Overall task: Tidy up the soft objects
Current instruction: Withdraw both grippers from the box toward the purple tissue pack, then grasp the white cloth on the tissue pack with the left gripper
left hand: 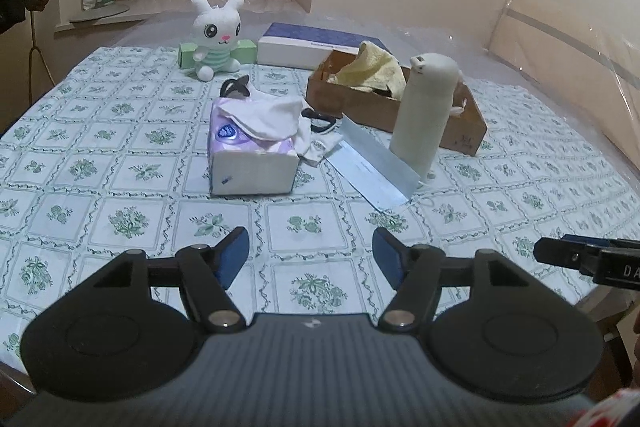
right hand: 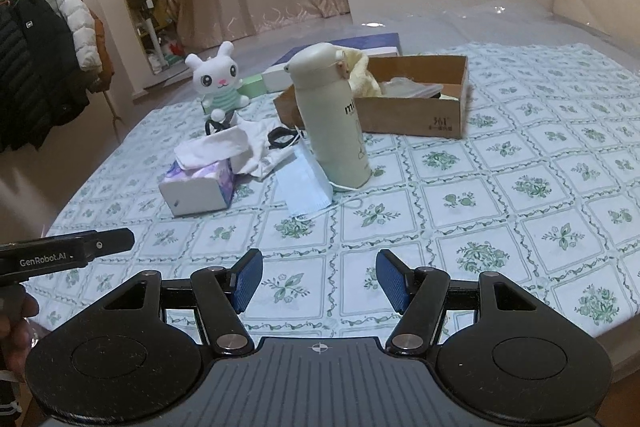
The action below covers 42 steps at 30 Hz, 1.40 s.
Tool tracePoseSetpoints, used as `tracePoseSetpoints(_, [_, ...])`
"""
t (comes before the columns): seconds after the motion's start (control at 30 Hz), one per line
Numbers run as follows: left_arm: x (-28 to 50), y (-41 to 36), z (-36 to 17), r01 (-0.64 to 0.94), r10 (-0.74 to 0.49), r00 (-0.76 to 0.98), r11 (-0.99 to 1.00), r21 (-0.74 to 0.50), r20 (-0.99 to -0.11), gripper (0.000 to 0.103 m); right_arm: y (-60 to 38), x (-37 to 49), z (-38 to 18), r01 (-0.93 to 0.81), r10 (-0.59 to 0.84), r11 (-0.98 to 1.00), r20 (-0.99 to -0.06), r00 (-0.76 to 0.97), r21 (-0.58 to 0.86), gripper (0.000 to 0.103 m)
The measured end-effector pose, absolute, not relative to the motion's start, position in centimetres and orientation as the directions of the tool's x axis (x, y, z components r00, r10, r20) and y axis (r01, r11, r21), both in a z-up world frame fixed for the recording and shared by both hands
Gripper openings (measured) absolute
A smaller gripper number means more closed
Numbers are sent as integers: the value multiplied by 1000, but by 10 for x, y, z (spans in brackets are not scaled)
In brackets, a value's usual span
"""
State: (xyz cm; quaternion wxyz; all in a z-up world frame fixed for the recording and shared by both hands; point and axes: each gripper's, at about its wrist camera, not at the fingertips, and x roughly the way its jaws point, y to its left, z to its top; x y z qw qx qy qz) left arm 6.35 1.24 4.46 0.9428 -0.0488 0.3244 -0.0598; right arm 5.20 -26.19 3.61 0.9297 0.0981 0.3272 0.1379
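Note:
My left gripper (left hand: 310,247) is open and empty above the near part of the table. My right gripper (right hand: 319,269) is open and empty too. A white plush rabbit (left hand: 216,37) (right hand: 218,81) sits at the far side. A white cloth (left hand: 272,117) (right hand: 228,147) lies over a tissue pack (left hand: 252,155) (right hand: 200,187). A blue face mask (left hand: 372,163) (right hand: 304,183) leans against a cream bottle (left hand: 424,115) (right hand: 332,119). A yellow towel (left hand: 372,69) (right hand: 362,77) hangs in a cardboard box (left hand: 384,107) (right hand: 420,115).
A white and blue flat box (left hand: 316,45) and a green box (left hand: 246,51) stand at the back. Black cords (left hand: 320,121) lie by the cloth. The flowered tablecloth (left hand: 120,187) covers the table. Coats (right hand: 44,59) hang at the left.

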Motion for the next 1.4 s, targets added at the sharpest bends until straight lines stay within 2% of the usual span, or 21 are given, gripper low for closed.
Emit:
tracePoseSetpoints(0.7, [84, 25, 38, 59, -100, 782, 994, -87, -615, 65, -253, 69, 28, -202, 325, 942, -590, 739, 266, 63])
tracePoseSetpoints(1.13, [149, 34, 27, 80, -62, 796, 997, 2, -602, 65, -230, 115, 6, -263, 338, 941, -604, 722, 212, 63])
tracePoseSetpoints(1.4, [207, 29, 22, 151, -69, 810, 984, 95, -582, 65, -215, 150, -11, -286, 343, 939, -610, 715, 193, 63])
